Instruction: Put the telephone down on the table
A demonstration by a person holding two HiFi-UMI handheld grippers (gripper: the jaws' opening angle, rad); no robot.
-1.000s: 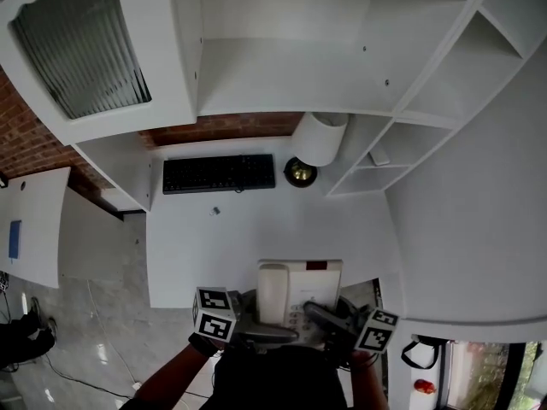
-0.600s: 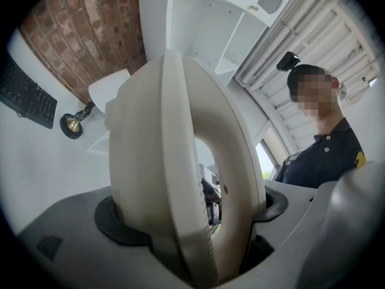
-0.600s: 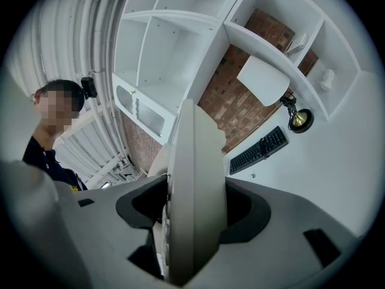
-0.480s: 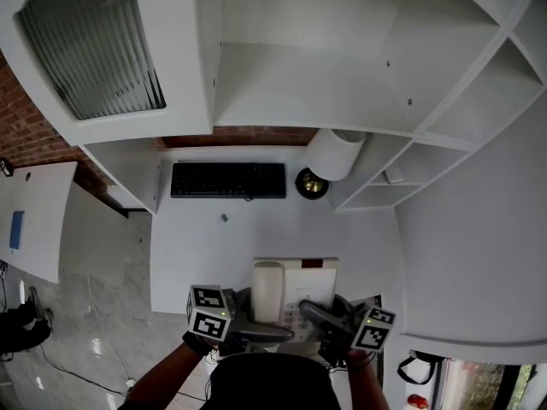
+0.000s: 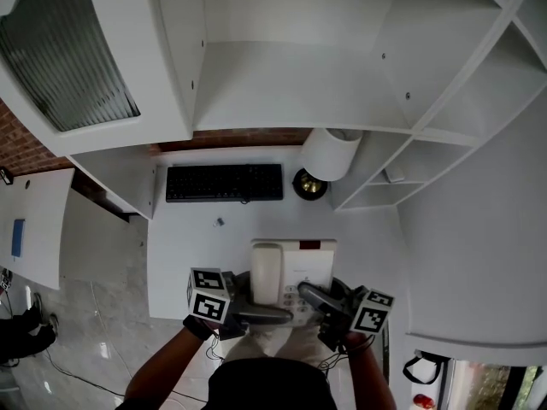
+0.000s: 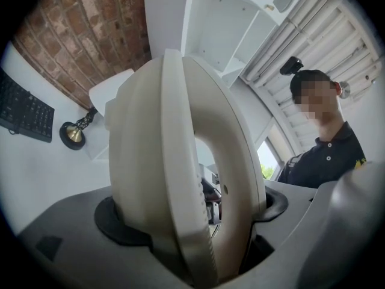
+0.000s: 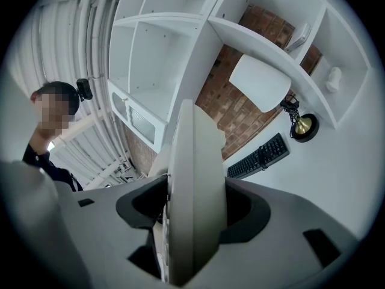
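Head view: the left gripper (image 5: 270, 313) is clamped on the handset (image 5: 267, 272) side of the telephone (image 5: 301, 272), and the right gripper (image 5: 313, 296) on the opposite edge, jaws wide. The unit sits at the table (image 5: 184, 246) edge nearest the person, well apart from the keyboard (image 5: 224, 182). The shell is off-white rigid plastic, probably light and slippery. The handset may lift loose, so hold both flanks.

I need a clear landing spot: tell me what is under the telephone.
Around the telephone only the white table shows, near the table's front edge. The patch directly beneath is covered by the telephone, so anything lying there, or any gap, cannot be seen.
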